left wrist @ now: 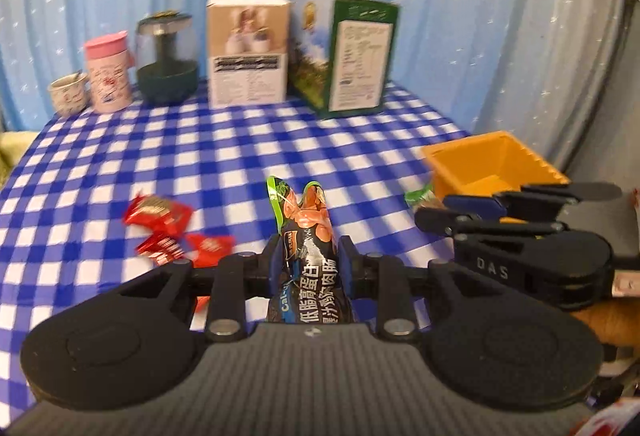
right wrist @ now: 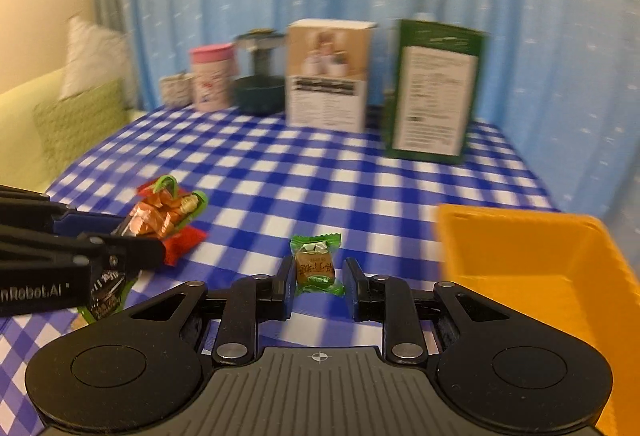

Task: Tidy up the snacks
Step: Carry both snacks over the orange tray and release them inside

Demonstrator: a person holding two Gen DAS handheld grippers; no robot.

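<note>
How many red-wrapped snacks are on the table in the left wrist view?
3: one larger red packet, one below it, one to the right; all lie left of the left gripper. More may be hidden.

We count three red snack packets (left wrist: 160, 213) loose on the checked cloth, one long sausage pack (left wrist: 308, 236), and one green-wrapped candy (right wrist: 317, 263). One orange bin (right wrist: 532, 256) sits at the side. At the back we count two cartons (left wrist: 248, 49), one pink tumbler (left wrist: 109, 73), one small cup (left wrist: 68, 93) and one dark-based glass jar (left wrist: 167, 61) (blur hides finer detail).
</note>
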